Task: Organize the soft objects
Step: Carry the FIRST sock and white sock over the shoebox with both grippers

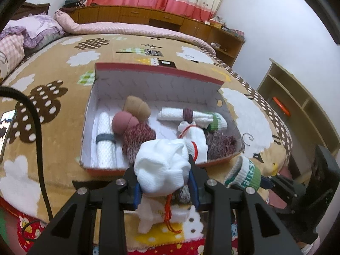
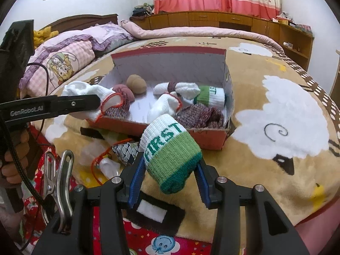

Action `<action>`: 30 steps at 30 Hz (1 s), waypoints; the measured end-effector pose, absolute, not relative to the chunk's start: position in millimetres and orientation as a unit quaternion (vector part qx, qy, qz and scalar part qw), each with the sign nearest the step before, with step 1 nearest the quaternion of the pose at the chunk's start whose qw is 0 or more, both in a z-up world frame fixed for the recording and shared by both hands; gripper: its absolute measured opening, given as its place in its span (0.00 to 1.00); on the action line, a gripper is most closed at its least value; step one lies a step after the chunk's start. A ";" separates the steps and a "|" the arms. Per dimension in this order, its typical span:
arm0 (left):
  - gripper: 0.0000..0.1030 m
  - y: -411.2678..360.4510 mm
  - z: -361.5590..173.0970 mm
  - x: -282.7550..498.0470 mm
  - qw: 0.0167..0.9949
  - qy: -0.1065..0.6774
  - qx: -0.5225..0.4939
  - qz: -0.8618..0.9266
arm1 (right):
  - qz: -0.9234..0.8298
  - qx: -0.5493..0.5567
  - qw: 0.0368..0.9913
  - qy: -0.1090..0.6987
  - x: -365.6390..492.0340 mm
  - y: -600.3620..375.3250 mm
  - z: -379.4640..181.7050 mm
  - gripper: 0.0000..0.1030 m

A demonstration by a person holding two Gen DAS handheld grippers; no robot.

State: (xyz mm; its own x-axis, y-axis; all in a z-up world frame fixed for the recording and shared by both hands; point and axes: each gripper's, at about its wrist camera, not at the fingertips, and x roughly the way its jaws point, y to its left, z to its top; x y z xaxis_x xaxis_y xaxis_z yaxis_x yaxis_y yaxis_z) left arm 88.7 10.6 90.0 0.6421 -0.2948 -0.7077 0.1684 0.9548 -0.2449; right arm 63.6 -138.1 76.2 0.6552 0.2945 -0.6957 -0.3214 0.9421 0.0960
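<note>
- The bed (image 2: 265, 159) fills both views under a tan blanket patterned with white sheep and dotted brown clouds; pillows sit in the upper left of the right wrist view.
- A red shoebox (image 1: 161, 72) with a white lining lies open at the centre of the left wrist view. Inside it are rolled white socks, a tan sock ball (image 1: 137, 106), a pink sock ball (image 1: 121, 122) and maroon knitted socks.
- The left gripper (image 1: 164, 182), at the lower centre of its view, is clamped on a bunched white sock (image 1: 163, 167) with red trim, in front of the box's near edge.
- The right gripper (image 2: 167, 182), at the lower centre of its view, pinches a rolled white-and-green sock (image 2: 170, 155) lettered "FIRST", also just short of the box.
- More socks lie on the blanket at the lower left of the right wrist view, beside a metal clip (image 2: 58, 182).
</note>
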 end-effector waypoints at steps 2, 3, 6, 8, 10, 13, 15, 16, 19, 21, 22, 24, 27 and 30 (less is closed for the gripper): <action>0.35 7.4 91.9 93.5 0.904 0.401 -0.075 -0.130 | 0.167 -0.018 0.911 0.376 64.4 -140.5 78.4 0.44; 0.35 6.0 92.7 95.9 0.904 0.400 -0.074 -0.130 | 0.166 -0.017 0.912 0.375 65.0 -141.4 79.3 0.44; 0.35 1.5 93.8 103.8 0.905 0.398 -0.070 -0.131 | 0.163 -0.016 0.913 0.373 67.8 -144.4 82.4 0.44; 0.35 -1.9 92.7 109.5 0.904 0.400 -0.068 -0.133 | 0.161 -0.016 0.914 0.371 69.4 -146.7 83.7 0.44; 0.35 -5.5 90.1 115.6 0.902 0.403 -0.068 -0.137 | 0.159 -0.016 0.915 0.370 71.0 -148.2 85.2 0.44; 0.35 -12.3 82.7 125.3 0.900 0.410 -0.060 -0.136 | 0.157 -0.014 0.917 0.367 74.6 -150.3 88.5 0.44; 0.35 -15.0 77.1 130.1 0.897 0.417 -0.057 -0.134 | 0.156 -0.013 0.918 0.365 77.3 -151.9 91.8 0.44; 0.35 -16.0 74.7 131.6 0.896 0.420 -0.056 -0.135 | 0.156 -0.014 0.919 0.363 78.9 -152.4 93.7 0.44; 0.36 -18.9 68.9 134.0 0.893 0.425 -0.053 -0.137 | 0.155 -0.017 0.921 0.356 84.6 -152.9 99.6 0.44; 0.36 -20.8 66.3 134.8 0.893 0.426 -0.048 -0.137 | 0.154 -0.018 0.922 0.353 89.7 -153.0 102.9 0.44; 0.36 -21.0 65.6 135.1 0.893 0.426 -0.046 -0.137 | 0.155 -0.017 0.923 0.352 91.9 -153.0 104.2 0.44; 0.36 -21.6 64.4 135.8 0.893 0.425 -0.043 -0.137 | 0.155 -0.016 0.924 0.349 96.8 -152.4 107.3 0.44; 0.36 -21.7 63.0 136.8 0.893 0.426 -0.043 -0.137 | 0.155 -0.015 0.926 0.344 104.7 -151.4 111.3 0.44; 0.36 -21.4 62.4 136.7 0.893 0.425 -0.044 -0.137 | 0.154 -0.016 0.928 0.340 114.4 -150.2 115.5 0.44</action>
State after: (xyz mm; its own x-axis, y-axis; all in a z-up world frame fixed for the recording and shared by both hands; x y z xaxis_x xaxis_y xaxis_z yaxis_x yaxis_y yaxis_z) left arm 136.7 -21.4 62.4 0.6004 -0.2828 -0.7480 0.2076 0.9584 -0.1957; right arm 114.4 -150.2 115.5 0.7221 0.2746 -0.6350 -0.2962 0.9522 0.0749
